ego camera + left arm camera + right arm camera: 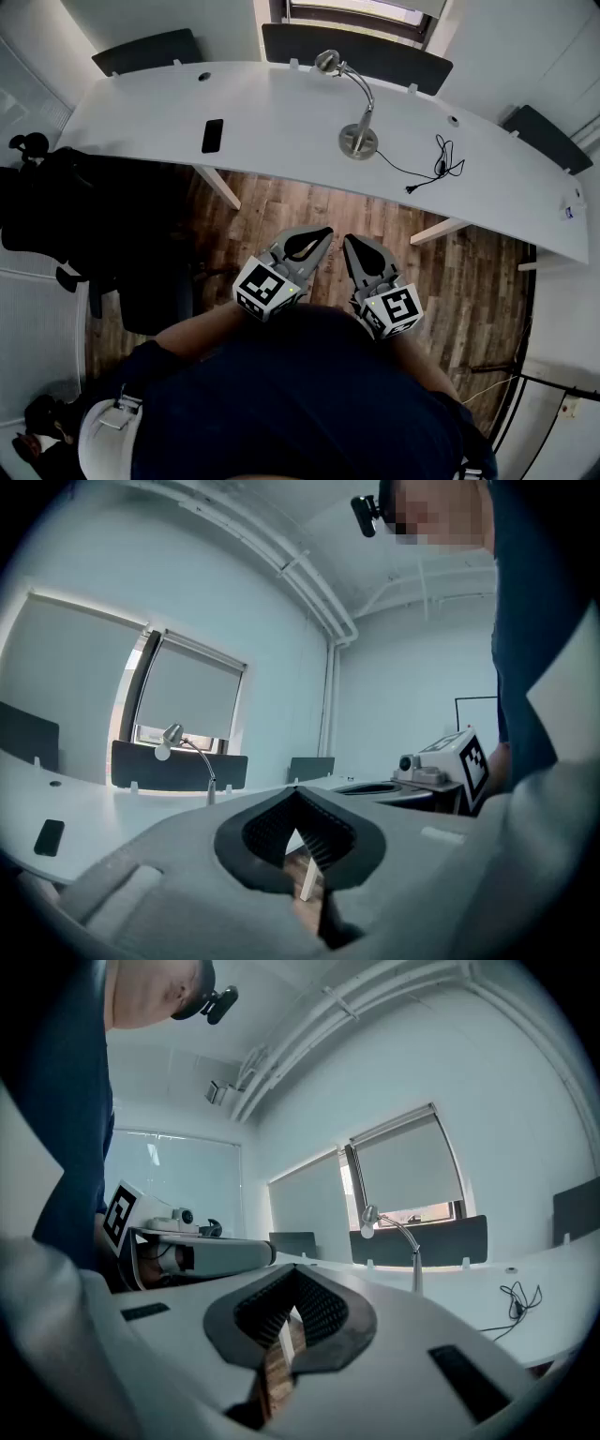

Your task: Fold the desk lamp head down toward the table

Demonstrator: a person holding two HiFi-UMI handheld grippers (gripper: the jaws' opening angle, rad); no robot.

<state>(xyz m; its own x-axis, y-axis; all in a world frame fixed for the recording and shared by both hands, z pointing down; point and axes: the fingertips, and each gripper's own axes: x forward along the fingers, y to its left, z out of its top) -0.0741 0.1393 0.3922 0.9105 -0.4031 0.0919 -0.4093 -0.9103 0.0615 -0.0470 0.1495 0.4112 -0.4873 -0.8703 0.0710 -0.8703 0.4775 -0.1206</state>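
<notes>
The desk lamp stands upright on the curved white desk (pixel 281 117), far from both grippers. Its round base (pixel 358 141) carries a bent silver neck (pixel 367 94) that ends in the head (pixel 327 62) near the desk's far edge. The lamp (pixel 174 735) also shows small and distant in the left gripper view, and the lamp (pixel 371 1216) does so in the right gripper view. My left gripper (pixel 322 233) and right gripper (pixel 351 241) hover side by side over the wooden floor, close to the person's body. Both point level at the desk. Each has its tips together with nothing between them.
A black phone (pixel 213 135) lies on the desk's left part. A loose black cable (pixel 439 165) lies right of the lamp base. Dark chair backs (pixel 356 52) line the far side. White desk legs (pixel 217 187) stand below, and a dark bag (pixel 56 202) sits at the left.
</notes>
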